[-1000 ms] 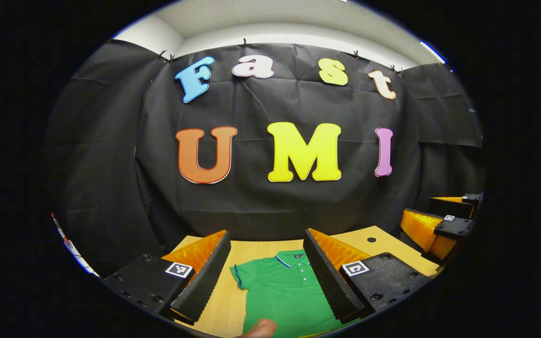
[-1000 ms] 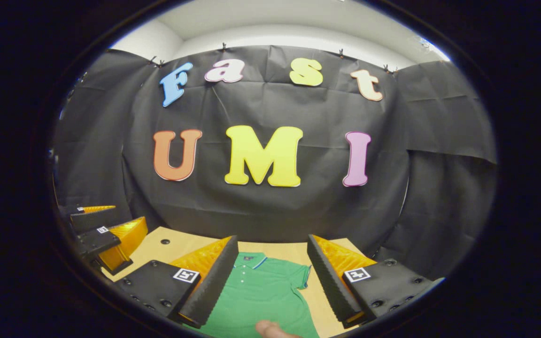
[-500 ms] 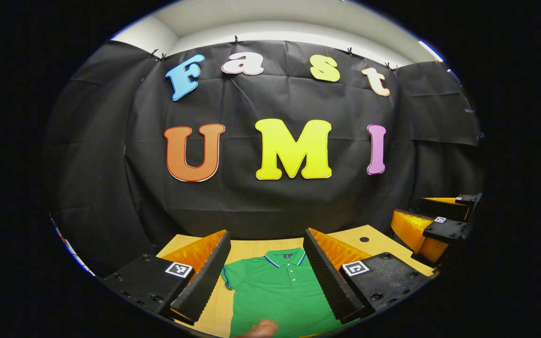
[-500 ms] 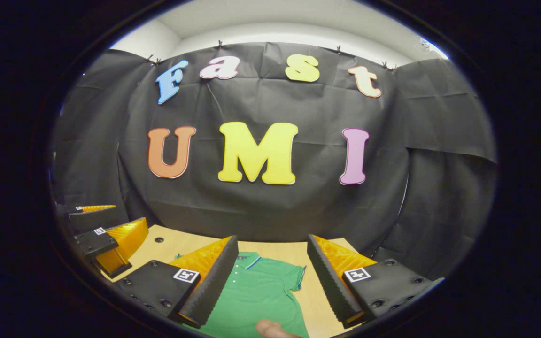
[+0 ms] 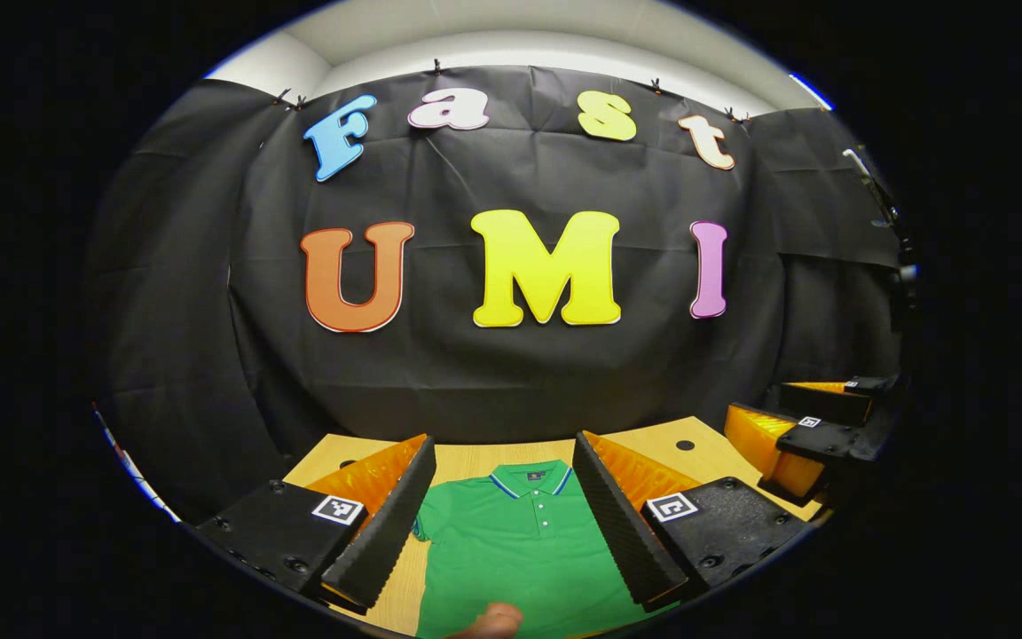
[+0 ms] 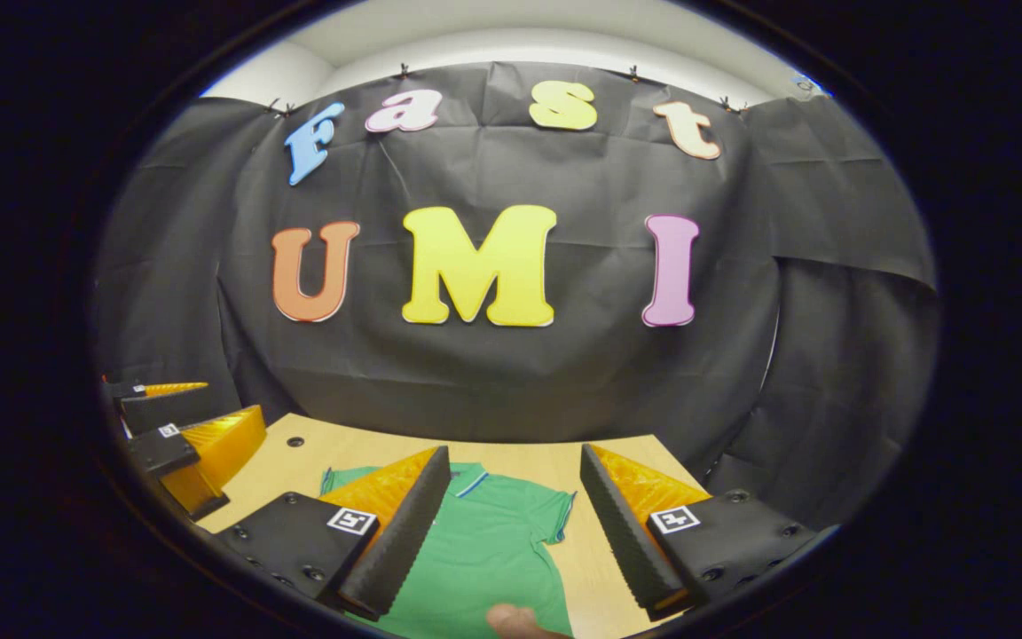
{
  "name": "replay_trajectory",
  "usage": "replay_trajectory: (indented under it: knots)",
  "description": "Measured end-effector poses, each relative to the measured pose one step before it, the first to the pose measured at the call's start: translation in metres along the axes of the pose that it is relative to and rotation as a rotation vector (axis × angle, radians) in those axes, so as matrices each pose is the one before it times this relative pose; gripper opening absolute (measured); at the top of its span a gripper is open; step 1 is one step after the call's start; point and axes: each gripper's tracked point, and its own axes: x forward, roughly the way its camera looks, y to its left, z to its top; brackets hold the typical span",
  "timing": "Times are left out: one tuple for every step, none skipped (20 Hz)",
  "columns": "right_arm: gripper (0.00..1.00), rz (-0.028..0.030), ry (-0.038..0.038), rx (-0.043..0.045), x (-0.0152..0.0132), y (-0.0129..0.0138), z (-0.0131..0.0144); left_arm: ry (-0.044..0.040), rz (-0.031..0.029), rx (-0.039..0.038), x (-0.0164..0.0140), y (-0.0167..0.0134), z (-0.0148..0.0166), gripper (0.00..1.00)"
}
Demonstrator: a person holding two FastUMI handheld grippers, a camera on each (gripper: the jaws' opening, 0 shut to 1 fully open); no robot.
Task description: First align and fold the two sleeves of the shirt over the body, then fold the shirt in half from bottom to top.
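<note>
Left gripper view: the left gripper (image 5: 504, 515) is held above a light wooden table (image 5: 706, 453), its two fingers spread wide, nothing between them. The inner faces of the fingers (image 5: 617, 524) are ribbed, with a sawtooth texture; each flat outer block carries a small square printed marker. A green polo shirt (image 5: 520, 550) is laid flat on the table, collar at the far side, and is seen through the gap between the fingers. The collar is edged with a thin blue and white stripe, and small white buttons run down the placket. One short sleeve is partly covered by the left-hand finger; the hem is cut off at the bottom edge. A fingertip of the person's hand (image 5: 491, 620) intrudes at the bottom. The right gripper (image 5: 808, 430) is seen at the far right, well apart.

Right gripper view: the right gripper (image 6: 511, 515) is likewise spread, empty, above the shirt (image 6: 484, 555). A short sleeve (image 6: 555, 515) with a striped cuff lies flat between the fingers; the other sleeve is largely hidden behind the left-hand finger. The left gripper (image 6: 183, 435) appears at the far left, beside a round hole in the table (image 6: 511, 457). Its jaws cannot be judged here.
</note>
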Motion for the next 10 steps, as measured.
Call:
replay_trajectory:
  knots:
    - [0.94, -0.00150, 0.00933, -0.00195, 0.00900, -0.00600, -0.00567, 0.00164, 0.01178, 0.00134, 0.00093, -0.00004, -0.00105, 1.00]
    - [0.96, -0.00432, 0.01200, -0.00453, 0.01185, -0.00657, -0.00751, 0.00100, 0.01122, 0.00225, -0.00131, 0.00068, -0.00077, 1.00]
    - [0.96, -0.00219, 0.01208, -0.00252, 0.01088, -0.00546, -0.00669, 0.00442, 0.01470, 0.00232, -0.00058, 0.00090, -0.00136, 1.00]
    - [0.96, -0.00105, 0.00886, 0.00189, 0.01338, -0.00590, -0.00808, 0.00724, 0.01414, 0.00076, -0.00059, -0.00023, -0.00212, 1.00]
    - [0.94, 0.01530, 0.01188, 0.00978, 0.01780, -0.00488, -0.01002, 0.02092, 0.02374, 0.00131, -0.00198, 0.00120, -0.00355, 1.00]
    - [0.96, 0.01039, 0.01042, 0.00670, 0.01400, -0.00427, -0.00819, 0.01634, 0.01528, -0.00732, -0.00114, 0.00030, -0.00337, 1.00]
    - [0.96, -0.00427, 0.02189, -0.00541, 0.01584, -0.00714, -0.01169, 0.00518, 0.01290, -0.00797, -0.00282, -0.00057, 0.00041, 1.00]
    - [0.96, 0.00068, 0.02462, -0.00493, 0.01602, -0.00660, -0.01146, -0.00130, 0.01923, -0.00418, -0.00209, 0.00089, 0.00101, 1.00]
    - [0.96, 0.00064, 0.02623, -0.00056, 0.01538, -0.00559, -0.01094, -0.00019, 0.01857, -0.00163, -0.00287, -0.00007, -0.00010, 1.00]
    - [0.96, -0.00267, 0.02576, 0.00164, 0.01589, -0.00669, -0.01008, 0.00164, 0.01826, -0.00082, -0.00117, -0.00021, 0.00029, 0.99]
